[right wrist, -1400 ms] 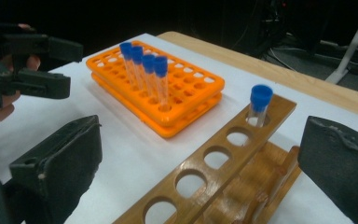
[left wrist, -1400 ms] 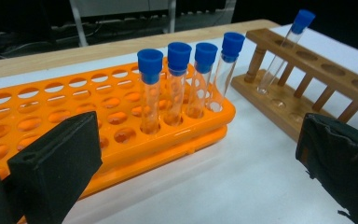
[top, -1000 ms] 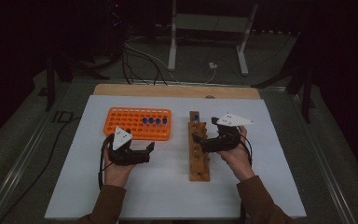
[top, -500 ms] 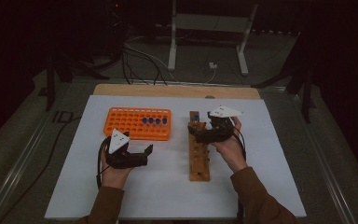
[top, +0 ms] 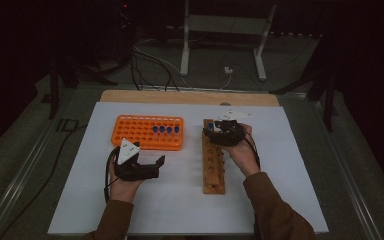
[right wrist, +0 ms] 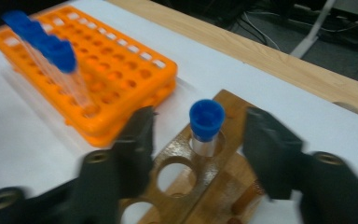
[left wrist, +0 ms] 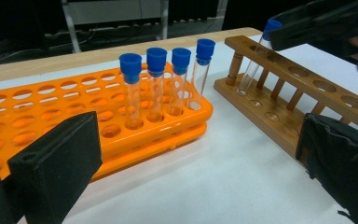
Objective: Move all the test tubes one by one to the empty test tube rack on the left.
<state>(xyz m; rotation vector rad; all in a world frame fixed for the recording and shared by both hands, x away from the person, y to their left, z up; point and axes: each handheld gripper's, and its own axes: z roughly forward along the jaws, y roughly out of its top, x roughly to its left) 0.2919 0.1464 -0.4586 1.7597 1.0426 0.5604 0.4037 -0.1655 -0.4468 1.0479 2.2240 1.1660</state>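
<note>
Left gripper [top: 152, 164] low on the white sheet [top: 180, 210], near the person's edge, jaws wide with nothing between them; same spot as a second ago.

Right gripper [top: 214, 132] has shifted away from the person, along the wooden rack [top: 214, 170] to its far end. Jaws have just been closing; in the right gripper view they flank the blue-capped tube [right wrist: 206, 122] with a gap on each side, pads not touching it. That tube stands in the rack's end hole, leaning slightly in the left gripper view. Right hand [top: 240, 150] lies partly over the rack's far half.

Beyond the left gripper: orange rack [top: 147, 132], four blue-capped tubes [left wrist: 168, 79] upright in a row at its right end, just beside the wooden rack.

Farther off: bare tabletop edge [top: 190, 96], then cables [top: 150, 65] and a white stand [top: 220, 40] on the dark floor.
</note>
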